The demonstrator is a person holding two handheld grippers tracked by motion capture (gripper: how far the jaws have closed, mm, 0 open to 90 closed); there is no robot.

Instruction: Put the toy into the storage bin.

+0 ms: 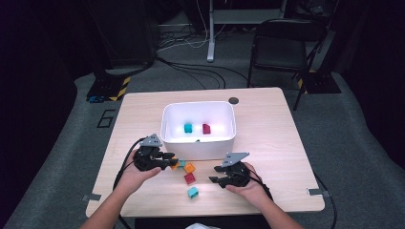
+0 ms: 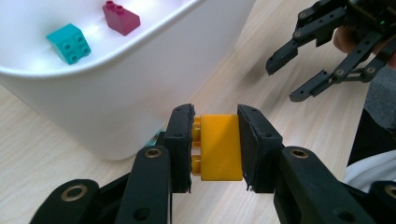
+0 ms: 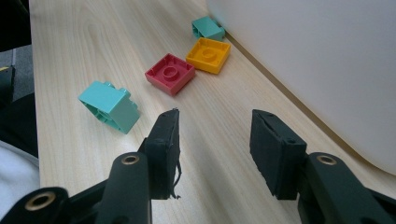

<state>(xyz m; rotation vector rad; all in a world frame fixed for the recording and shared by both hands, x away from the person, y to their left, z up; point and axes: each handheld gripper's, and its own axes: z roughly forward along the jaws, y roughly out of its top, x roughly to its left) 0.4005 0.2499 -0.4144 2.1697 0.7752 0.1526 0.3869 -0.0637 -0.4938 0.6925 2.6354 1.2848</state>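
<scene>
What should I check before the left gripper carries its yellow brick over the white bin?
1. Grip: left gripper has its fingers pressed on both sides of the yellow brick: ok.
2. Brick off the table: cannot tell.
3. Bin room: white bin holds a teal brick and a magenta brick, with bare floor around them: ok.
4. Bin wall: it stands close beside the held brick, so lift before crossing: not ok.
5. Right gripper: open, nothing held, apart from the left: ok.
6. Left to sort: bricks still on the table, such as the red brick: not ok.
</scene>
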